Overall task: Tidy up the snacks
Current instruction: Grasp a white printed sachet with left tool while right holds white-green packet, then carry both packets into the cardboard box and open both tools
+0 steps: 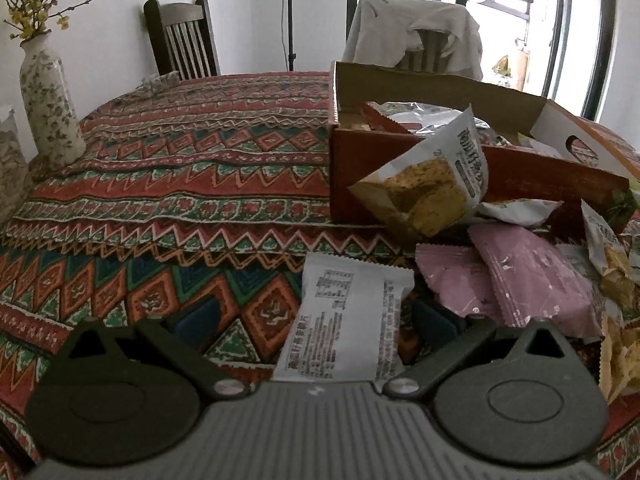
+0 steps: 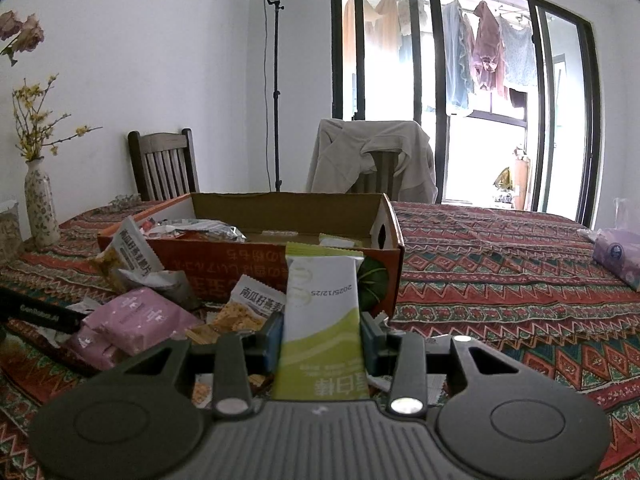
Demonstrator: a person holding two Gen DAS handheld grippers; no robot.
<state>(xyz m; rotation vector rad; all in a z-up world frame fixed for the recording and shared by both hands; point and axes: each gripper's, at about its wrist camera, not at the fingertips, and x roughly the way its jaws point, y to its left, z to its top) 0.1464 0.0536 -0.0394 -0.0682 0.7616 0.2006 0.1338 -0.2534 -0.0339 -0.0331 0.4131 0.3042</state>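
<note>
An open orange cardboard box (image 1: 400, 172) (image 2: 280, 256) stands on the patterned tablecloth with several snack packets inside. A heap of loose packets lies in front of it: pink ones (image 1: 516, 280) (image 2: 136, 320) and white pumpkin-seed crisp ones (image 1: 436, 176) (image 2: 132, 252). My left gripper (image 1: 316, 324) is open, its jaws wide apart around a white packet (image 1: 344, 320) lying printed side up. My right gripper (image 2: 322, 336) is shut on a white and green bar packet (image 2: 324, 320), held upright in front of the box.
A flowered vase (image 1: 48, 104) (image 2: 40, 204) with yellow twigs stands at the table's far left. Two chairs (image 1: 182, 40) (image 2: 164, 164) stand behind the table, one draped with a beige garment (image 2: 372, 156). A purple tissue pack (image 2: 618, 256) lies at the right. A lamp stand (image 2: 276, 80) is behind.
</note>
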